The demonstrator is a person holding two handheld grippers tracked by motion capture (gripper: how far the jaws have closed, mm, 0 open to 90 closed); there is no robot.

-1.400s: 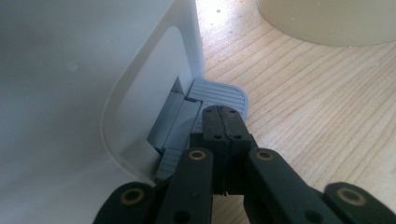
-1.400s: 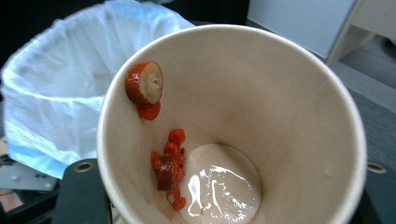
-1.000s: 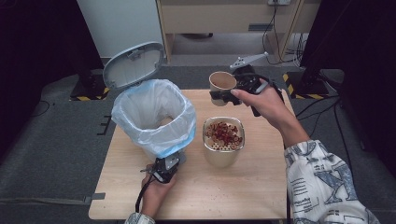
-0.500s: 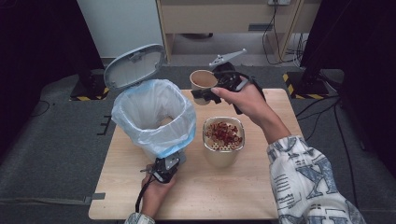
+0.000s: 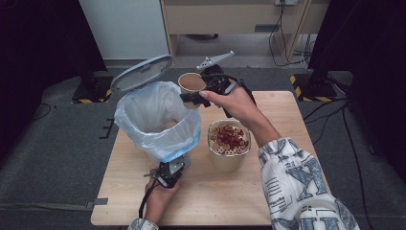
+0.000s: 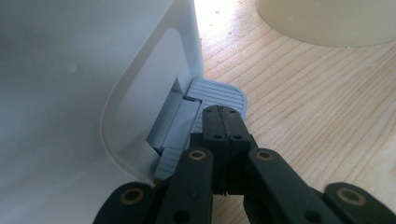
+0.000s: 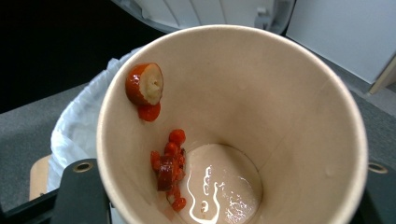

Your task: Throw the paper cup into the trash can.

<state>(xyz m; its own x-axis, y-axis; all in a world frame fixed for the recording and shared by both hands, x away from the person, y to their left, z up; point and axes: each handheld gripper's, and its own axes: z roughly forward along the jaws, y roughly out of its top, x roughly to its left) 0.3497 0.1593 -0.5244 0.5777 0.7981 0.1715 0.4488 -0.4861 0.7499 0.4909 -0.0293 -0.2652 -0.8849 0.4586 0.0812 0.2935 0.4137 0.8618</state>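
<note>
A white pedal bin (image 5: 160, 127) lined with a pale blue bag stands at the table's left, its grey lid (image 5: 141, 73) raised. My left gripper (image 5: 168, 173) is shut with nothing between its jaws. In the left gripper view its tips (image 6: 223, 113) rest on the bin's grey pedal (image 6: 219, 92). My right gripper (image 5: 194, 96) is shut on a brown paper cup (image 5: 191, 82), which it holds in the air by the bin's far right rim. The cup (image 7: 261, 93) holds red scraps (image 7: 168, 161), a fruit slice (image 7: 144, 84) stuck to its wall, and some liquid (image 7: 219, 186).
A second paper cup (image 5: 229, 158) topped with red scraps stands on the wooden table (image 5: 268, 201) right of the bin. The bag (image 7: 74, 135) lies just under the held cup. A cabinet and cables stand beyond the table's far edge.
My right gripper has carried the cup to the left, from over the table's far right to the bin's rim. The left gripper has stayed on the pedal.
</note>
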